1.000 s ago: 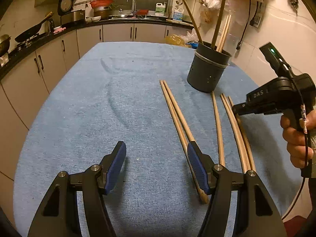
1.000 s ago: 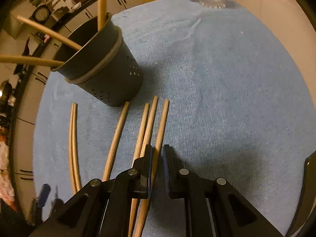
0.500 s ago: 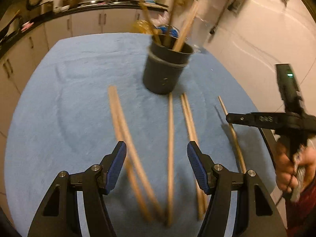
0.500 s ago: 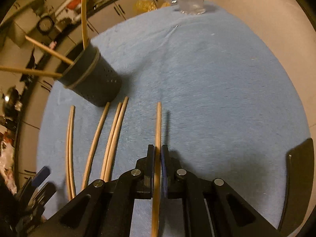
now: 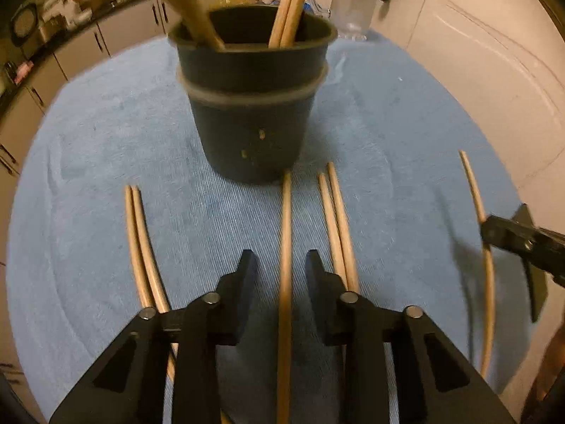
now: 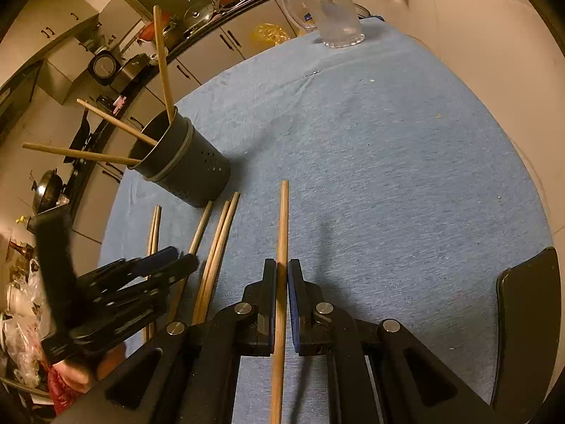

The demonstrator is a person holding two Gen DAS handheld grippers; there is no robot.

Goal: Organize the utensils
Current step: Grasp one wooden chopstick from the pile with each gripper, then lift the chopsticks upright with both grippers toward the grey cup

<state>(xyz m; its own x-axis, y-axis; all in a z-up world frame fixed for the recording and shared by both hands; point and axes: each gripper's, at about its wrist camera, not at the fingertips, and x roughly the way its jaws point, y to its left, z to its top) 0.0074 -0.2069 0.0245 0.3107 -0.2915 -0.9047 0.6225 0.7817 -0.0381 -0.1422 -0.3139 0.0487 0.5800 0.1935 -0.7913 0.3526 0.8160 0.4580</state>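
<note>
A dark utensil holder (image 5: pixel 252 116) with several chopsticks in it stands on the blue cloth. In front of it lie a pair of chopsticks (image 5: pixel 136 219), a single chopstick (image 5: pixel 286 219) and another pair (image 5: pixel 335 219). My left gripper (image 5: pixel 280 261) straddles the single chopstick. Its jaws are closing, with a gap still on both sides of the stick. My right gripper (image 6: pixel 281 272) is shut on one chopstick (image 6: pixel 283 219), held above the cloth to the right of the others. The holder (image 6: pixel 187 173) sits at its far left, the blurred left gripper (image 6: pixel 176 258) beside it.
A clear glass pitcher (image 6: pixel 325 10) stands at the table's far edge. The blue cloth (image 6: pixel 388 141) covers the round table. Kitchen cabinets and a cluttered counter run behind. A dark curved object (image 6: pixel 526 318) sits at the near right.
My left gripper swung across to the holder's front and narrowed its jaws around the single chopstick. My right gripper closed on one chopstick and carried it away from the others.
</note>
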